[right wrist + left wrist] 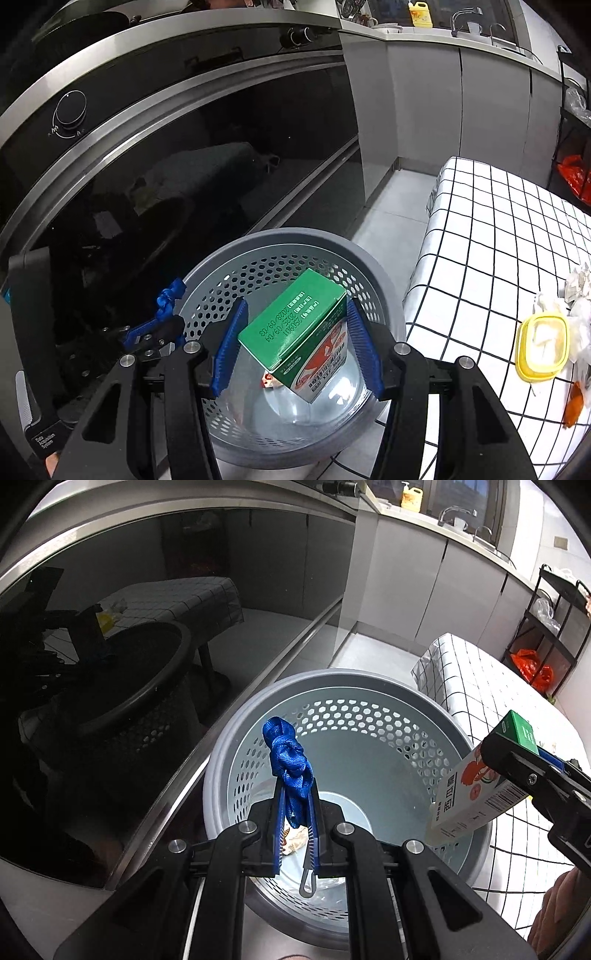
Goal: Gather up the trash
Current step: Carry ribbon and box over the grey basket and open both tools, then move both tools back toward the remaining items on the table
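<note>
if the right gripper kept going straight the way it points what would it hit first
Probably the inside of the grey bin: the right gripper, holding the carton, points down into its open mouth. Depth is unclear.

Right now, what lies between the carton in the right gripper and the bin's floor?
Only air: in the right wrist view the carton hangs over the bin, with one scrap on its floor.

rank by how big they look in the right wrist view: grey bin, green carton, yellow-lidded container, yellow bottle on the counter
1. grey bin
2. green carton, though enlarged by nearness to the camera
3. yellow-lidded container
4. yellow bottle, far off
</note>
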`<state>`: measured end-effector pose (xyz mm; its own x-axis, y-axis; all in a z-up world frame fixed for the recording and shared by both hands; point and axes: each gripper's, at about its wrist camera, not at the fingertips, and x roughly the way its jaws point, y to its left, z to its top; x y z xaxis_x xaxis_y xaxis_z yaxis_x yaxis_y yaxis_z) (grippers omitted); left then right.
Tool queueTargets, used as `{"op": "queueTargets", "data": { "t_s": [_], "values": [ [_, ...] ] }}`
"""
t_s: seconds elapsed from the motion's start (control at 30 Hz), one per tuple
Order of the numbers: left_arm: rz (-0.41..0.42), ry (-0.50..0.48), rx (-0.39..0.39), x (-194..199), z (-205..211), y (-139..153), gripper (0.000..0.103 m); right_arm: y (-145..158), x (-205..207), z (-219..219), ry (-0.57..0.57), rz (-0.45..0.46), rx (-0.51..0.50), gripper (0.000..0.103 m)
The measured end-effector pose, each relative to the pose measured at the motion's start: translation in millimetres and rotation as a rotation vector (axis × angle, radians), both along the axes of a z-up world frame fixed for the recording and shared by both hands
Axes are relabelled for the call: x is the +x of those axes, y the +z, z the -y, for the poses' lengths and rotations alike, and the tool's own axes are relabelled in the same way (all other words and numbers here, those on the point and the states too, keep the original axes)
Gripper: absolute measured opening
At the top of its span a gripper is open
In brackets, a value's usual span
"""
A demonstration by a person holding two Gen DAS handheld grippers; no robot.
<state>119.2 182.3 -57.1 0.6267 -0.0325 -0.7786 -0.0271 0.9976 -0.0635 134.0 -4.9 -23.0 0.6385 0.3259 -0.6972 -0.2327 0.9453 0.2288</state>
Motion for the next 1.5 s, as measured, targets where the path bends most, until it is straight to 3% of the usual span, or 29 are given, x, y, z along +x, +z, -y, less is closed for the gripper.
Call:
{"op": "queueTargets", "data": {
  "t_s": [0.23, 0.3, 0.37, 0.73, 0.97, 1.1, 1.27, 1.5],
  "values": [
    [-0.023, 0.000, -0.015, 2.8, -1.6, -3.4, 0.021, 1.1, 4.0, 3.5, -0.016, -0.015, 0.025, 0.057],
    [-0.024, 0.006, -0.018, 2.1, -3.0, -3.8, 0.041, 1.9, 3.6, 6.8, -0.026, -0.013, 0.036, 0.060],
    [-0.015, 0.014, -0.014, 1.1, -3.9, -2.5, 0.049, 2.2, 2.9, 9.3, -0.032, -0.012, 0.039, 0.060],
    [0.003, 0.010, -0.012, -1.6, -2.2, 1.8, 0.051, -1.6, -8.8, 21.6, -0.058, -0.009, 0.017, 0.062],
    [0.030, -0.027, -0.003, -10.5, 10.5, 9.0, 0.055, -2.1, -28.4, 36.7, -0.082, -0.005, -0.031, 0.072],
    [0.055, -0.050, 0.007, -18.8, 22.5, 16.1, 0.059, -5.8, -43.9, 57.4, -0.126, -0.030, -0.047, 0.079],
    [0.066, -0.090, -0.004, -28.6, 39.1, 23.0, 0.069, -12.0, -62.6, 91.7, -0.197, -0.100, -0.064, 0.081],
    [0.082, -0.157, -0.007, -47.0, 77.7, 31.0, 0.072, -12.2, -101.2, 145.3, -0.272, -0.130, -0.155, 0.088]
  ]
}}
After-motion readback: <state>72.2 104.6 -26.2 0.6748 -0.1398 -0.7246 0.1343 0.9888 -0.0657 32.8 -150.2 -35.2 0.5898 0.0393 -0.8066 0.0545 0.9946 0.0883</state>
